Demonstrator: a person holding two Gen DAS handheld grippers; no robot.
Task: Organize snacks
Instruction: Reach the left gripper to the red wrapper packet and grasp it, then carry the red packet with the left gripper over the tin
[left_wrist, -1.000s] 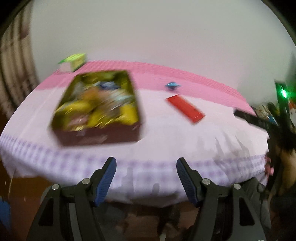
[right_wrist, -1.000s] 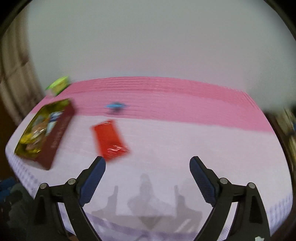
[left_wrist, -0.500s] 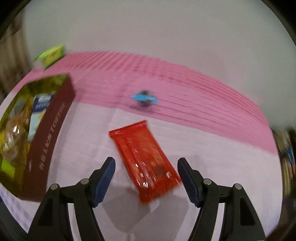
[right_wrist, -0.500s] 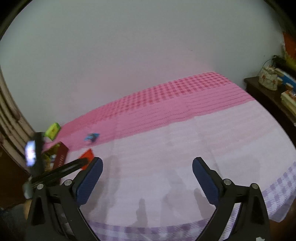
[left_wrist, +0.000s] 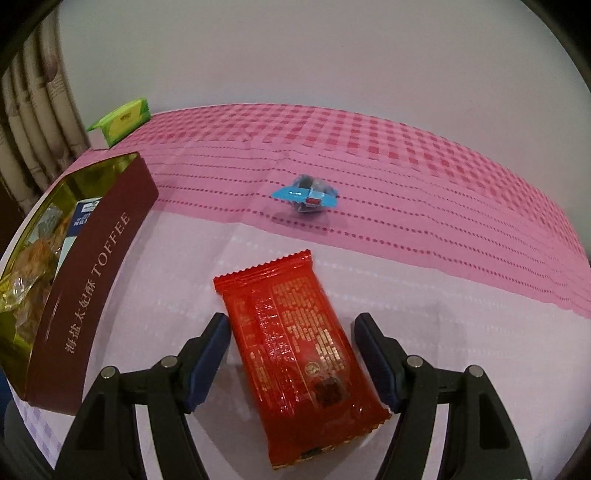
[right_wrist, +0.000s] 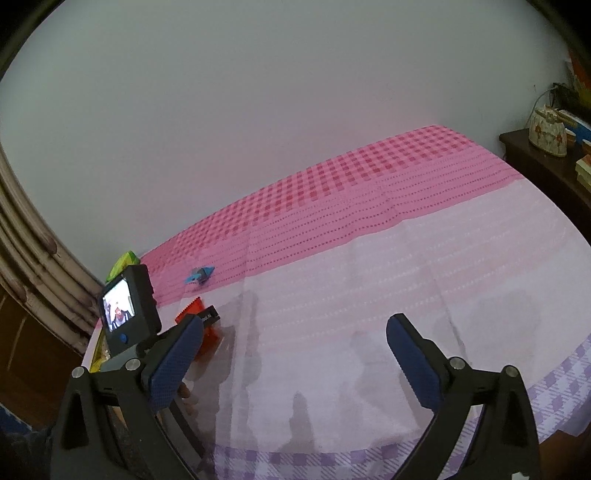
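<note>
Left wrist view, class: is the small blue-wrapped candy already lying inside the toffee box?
No. The blue-wrapped candy lies on the pink cloth, well apart from the toffee box, beyond the red packet.

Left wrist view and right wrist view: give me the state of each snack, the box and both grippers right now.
red snack packet: flat on the cloth, between the left fingers, not yet gripped.
toffee box: open, snacks inside.
blue candy: loose on the pink cloth, wrapped.
green packet: at the far edge, untouched.
left gripper: open, jaws just closing in.
right gripper: open, empty.
</note>
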